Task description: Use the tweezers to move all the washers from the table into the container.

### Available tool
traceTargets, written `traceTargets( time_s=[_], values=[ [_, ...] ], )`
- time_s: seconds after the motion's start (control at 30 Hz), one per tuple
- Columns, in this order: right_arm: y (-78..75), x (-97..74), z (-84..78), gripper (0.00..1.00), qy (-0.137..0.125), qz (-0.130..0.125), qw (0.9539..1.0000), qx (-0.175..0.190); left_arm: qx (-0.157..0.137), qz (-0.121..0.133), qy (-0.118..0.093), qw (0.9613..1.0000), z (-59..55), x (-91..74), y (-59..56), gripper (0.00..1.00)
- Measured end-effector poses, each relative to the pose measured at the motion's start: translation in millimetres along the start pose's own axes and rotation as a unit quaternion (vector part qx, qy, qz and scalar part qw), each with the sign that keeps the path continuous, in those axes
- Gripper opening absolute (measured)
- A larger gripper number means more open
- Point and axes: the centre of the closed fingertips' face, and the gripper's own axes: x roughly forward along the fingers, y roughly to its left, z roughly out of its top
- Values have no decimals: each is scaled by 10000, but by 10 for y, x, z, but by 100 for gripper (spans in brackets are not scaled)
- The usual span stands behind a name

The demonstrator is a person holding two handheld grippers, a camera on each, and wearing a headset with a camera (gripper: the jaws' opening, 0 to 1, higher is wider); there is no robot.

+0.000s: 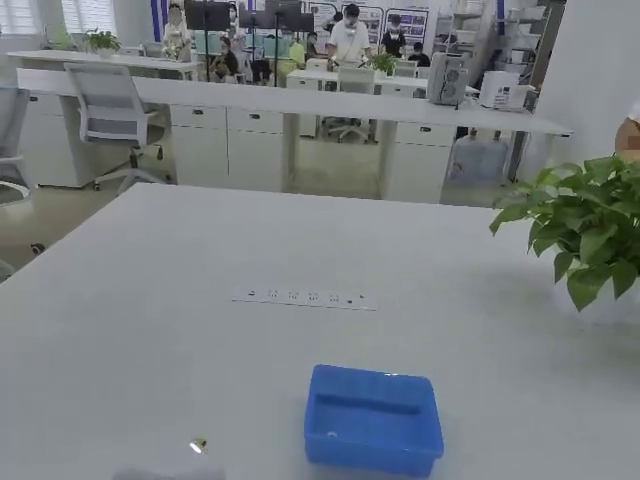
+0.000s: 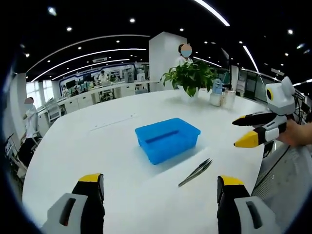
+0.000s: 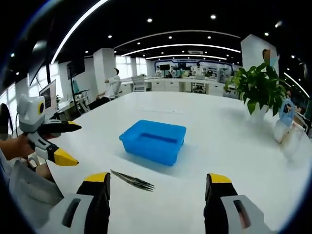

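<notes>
White counter [image 1: 300,250] carries a blue rectangular plastic container [image 1: 365,452], open top, nothing made out inside, sitting at 12 o'clock from both grippers. Left tongs [image 2: 161,195] wide apart, holding nothing, low over the counter; right tongs [image 3: 156,190] also wide apart and holding nothing. Each shows in the other's view with jaws parted: right tongs [image 2: 241,132] at 3 o'clock, left tongs [image 3: 73,145] at 9 o'clock. Key relation: thin metal tweezers [image 2: 195,171] lie flat on the counter between the tongs and the container [image 2: 170,148], near it but apart. In the left gripper view they sit at about 1 o'clock from the tongs, inside the jaw span toward the right jaw, long axis 8-to-2. In the right gripper view the tweezers [image 3: 132,180] sit at about 10 o'clock, just past the left jaw, long axis 10-to-4, container [image 3: 146,151] beyond. Neither tongs clearly nearer, probably a roll of the wrist needed to cross the axis. Tweezers look slim, dark grey, tips closed, untouched. Washers too small to make out; a small shiny speck [image 1: 197,445] at 9 o'clock of the container, cannot tell what.
</notes>
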Motion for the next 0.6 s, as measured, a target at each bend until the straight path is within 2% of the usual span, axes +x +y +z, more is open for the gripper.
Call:
traceTargets(
  time_s=[0.17,0.27,0.4,0.6],
  values=[
    [31,-2,217,89,-141,114,9997,-173,46,92,-67,9999,120,-42,37,99],
    [25,5,455,86,-377,148,9986,-334,142,219,-147,9996,260,-84,120,99],
    [-5,15,667,81,-527,143,9978,-388,172,317,-227,9991,364,-145,221,99],
    [8,26,779,78,-591,202,9967,-524,125,541,-272,9981,456,-291,420,99]
  ],
)
